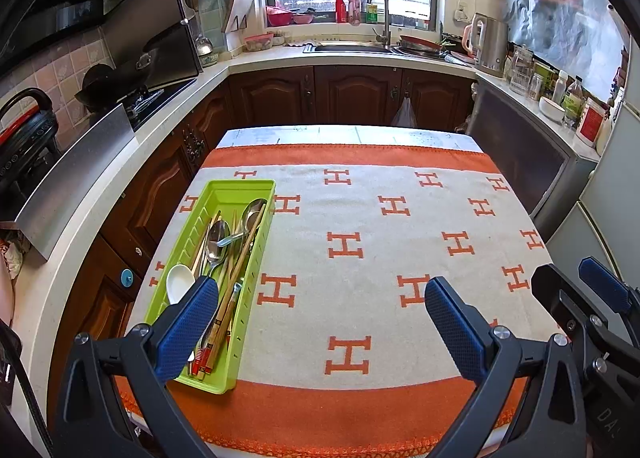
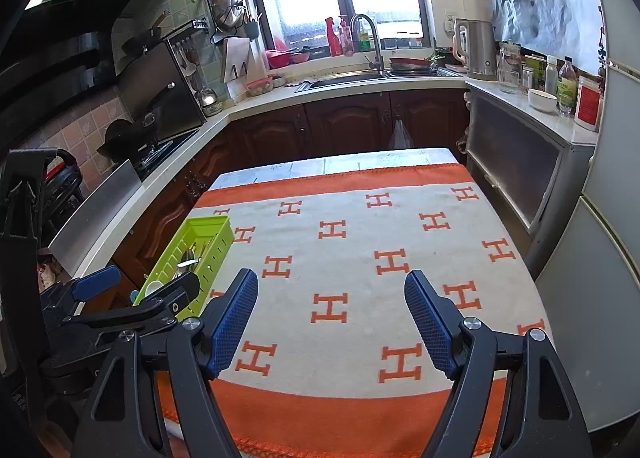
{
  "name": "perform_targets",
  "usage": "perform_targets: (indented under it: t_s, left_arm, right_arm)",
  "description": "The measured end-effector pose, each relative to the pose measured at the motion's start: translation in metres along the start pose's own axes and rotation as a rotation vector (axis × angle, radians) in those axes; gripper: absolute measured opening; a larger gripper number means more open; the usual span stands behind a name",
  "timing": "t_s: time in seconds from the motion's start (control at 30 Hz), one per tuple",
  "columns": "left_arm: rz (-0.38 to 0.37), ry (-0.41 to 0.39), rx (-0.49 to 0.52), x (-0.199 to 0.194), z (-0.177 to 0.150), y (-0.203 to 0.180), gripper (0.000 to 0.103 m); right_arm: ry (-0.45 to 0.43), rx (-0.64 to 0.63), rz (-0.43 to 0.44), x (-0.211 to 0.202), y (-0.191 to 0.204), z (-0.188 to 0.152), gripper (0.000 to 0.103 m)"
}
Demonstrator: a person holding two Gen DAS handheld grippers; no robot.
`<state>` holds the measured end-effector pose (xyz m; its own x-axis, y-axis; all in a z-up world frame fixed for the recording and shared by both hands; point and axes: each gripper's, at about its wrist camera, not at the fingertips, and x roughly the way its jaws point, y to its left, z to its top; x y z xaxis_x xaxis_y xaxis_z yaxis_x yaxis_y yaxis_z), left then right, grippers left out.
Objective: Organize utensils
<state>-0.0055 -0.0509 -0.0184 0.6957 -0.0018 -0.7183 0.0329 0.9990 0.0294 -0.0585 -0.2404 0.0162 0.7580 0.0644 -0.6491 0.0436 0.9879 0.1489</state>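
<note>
Your left hand-held gripper (image 1: pixel 320 322) has its jaws apart and empty. Your right hand-held gripper (image 2: pixel 330 324) likewise (nothing between the pads). The green tray (image 1: pixel 256 189) of spoons (image 1: pixel 218 240) and chopsticks (image 1: pixel 240 258) sits on the bench (image 1: pixel 360 410), under the left gripper's left finger.

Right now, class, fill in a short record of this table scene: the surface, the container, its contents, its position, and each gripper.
surface: table cloth, white with orange H marks
container: green tray
contents: metal spoons, white spoon, chopsticks
position: left side of cloth
left gripper: open, holding nothing
right gripper: open, holding nothing
</note>
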Motion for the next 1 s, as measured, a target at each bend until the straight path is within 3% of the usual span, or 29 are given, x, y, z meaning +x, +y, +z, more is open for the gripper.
perform_targets:
  t_s: [1.0]
  left_arm:
    - [-0.008,0.018,0.004,0.0049,-0.0038,0.0042,0.102]
  right_arm:
    - [0.006,0.003,0.002,-0.0011,-0.0033,0.0000,0.077]
